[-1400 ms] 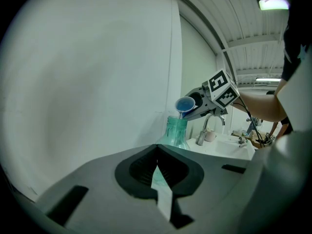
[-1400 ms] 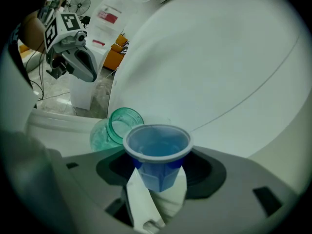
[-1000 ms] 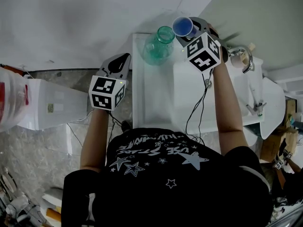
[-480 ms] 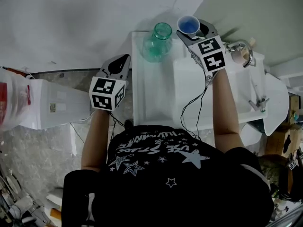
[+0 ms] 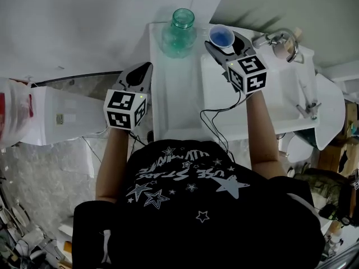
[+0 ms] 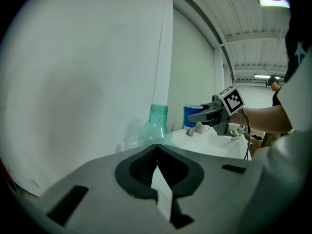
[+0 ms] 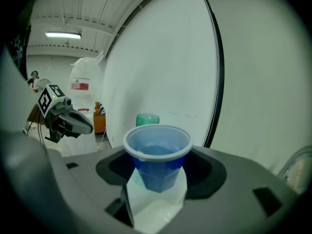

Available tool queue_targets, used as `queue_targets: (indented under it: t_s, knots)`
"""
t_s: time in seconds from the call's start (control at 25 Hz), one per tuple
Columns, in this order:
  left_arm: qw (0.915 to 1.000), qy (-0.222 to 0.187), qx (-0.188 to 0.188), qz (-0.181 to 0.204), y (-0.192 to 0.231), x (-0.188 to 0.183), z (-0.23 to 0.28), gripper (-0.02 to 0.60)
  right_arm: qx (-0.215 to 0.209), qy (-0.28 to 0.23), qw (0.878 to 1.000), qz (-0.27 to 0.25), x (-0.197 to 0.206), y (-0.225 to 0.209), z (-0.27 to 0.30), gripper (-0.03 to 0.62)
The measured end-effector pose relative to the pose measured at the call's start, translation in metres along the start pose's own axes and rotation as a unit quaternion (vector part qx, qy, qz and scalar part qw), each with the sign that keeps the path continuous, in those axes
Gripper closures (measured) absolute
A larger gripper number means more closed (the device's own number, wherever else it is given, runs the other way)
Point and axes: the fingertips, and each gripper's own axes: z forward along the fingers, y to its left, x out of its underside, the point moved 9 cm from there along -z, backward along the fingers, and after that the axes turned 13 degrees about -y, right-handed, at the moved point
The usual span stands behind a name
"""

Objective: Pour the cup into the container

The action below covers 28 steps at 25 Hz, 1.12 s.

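Observation:
A clear green bottle stands open-mouthed at the far end of a white counter. To its right my right gripper is shut on a blue cup. The cup is upright, and the right gripper view shows liquid in the blue cup, with the bottle behind it. My left gripper hangs left of the counter, its jaws shut with nothing between them. The left gripper view shows the bottle and, to its right, the cup apart from it.
A chrome faucet and a white basin lie right of the cup. A white box stands on the floor at the left. A black cable trails from the right gripper across the counter.
The right gripper has carried the cup to the right, away from the bottle's mouth, and the cup now sits level. The left gripper has stayed in place.

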Motion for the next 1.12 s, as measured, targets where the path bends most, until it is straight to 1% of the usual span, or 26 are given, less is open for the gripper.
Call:
queue_targets:
  t_s: [0.24,0.44,0.64,0.8,0.92,1.12]
  knots:
    - [0.9999,0.013,-0.01,-0.005,-0.014,0.011,-0.009,0.571,-0.022,-0.021,0.998,0.054,0.035,0.014,-0.013,0.304]
    - [0.9993,0.029,-0.023,-0.01,-0.024,0.02,-0.017,0.572,-0.04,-0.01,0.997,0.06,0.067,0.027,-0.014,0.304]
    - [0.9982,0.046,-0.035,-0.016,-0.033,0.03,-0.024,0.572,-0.059,-0.013,0.995,0.074,0.091,0.039,-0.01,0.304]
    - [0.9972,0.063,-0.039,-0.01,-0.039,0.038,-0.027,0.572,-0.079,-0.017,0.993,0.084,0.108,0.046,-0.005,0.304]
    - [0.9963,0.07,-0.048,-0.013,-0.04,0.042,-0.031,0.572,-0.093,-0.019,0.991,0.089,0.121,0.054,-0.001,0.303]
    - [0.9948,0.081,-0.059,-0.019,-0.046,0.05,-0.036,0.572,-0.105,-0.009,0.991,0.087,0.14,0.064,0.003,0.303]
